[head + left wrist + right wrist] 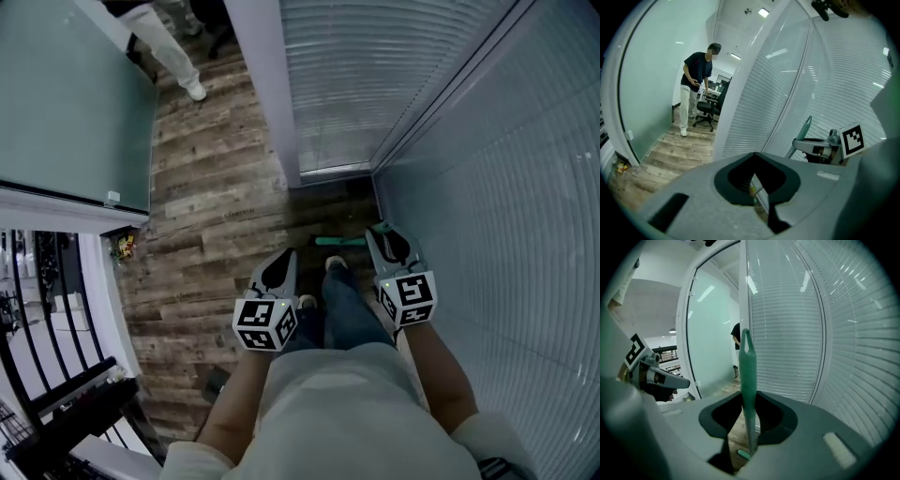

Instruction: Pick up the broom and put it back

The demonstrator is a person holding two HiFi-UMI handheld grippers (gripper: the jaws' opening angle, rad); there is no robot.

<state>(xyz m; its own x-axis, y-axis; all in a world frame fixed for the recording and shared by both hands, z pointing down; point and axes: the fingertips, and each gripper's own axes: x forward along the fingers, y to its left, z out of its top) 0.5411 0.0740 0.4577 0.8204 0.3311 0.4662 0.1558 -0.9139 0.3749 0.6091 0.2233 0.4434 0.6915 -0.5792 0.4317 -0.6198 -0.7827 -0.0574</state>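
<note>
Down by the corner of the blinds (pixel 403 75), we note right gripper (pixel 748 392) clenched on the upright green broom (pixel 747 362), its lower end largely hidden behind the jaws; left gripper (pixel 754 154) jaws meet tip-to-tip, holding nothing.

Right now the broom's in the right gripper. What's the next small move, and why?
Probably ease the broom toward the glass corner and lean it there: the right gripper is shut on its upright handle, and its green head sits low, just short of that corner.
</note>
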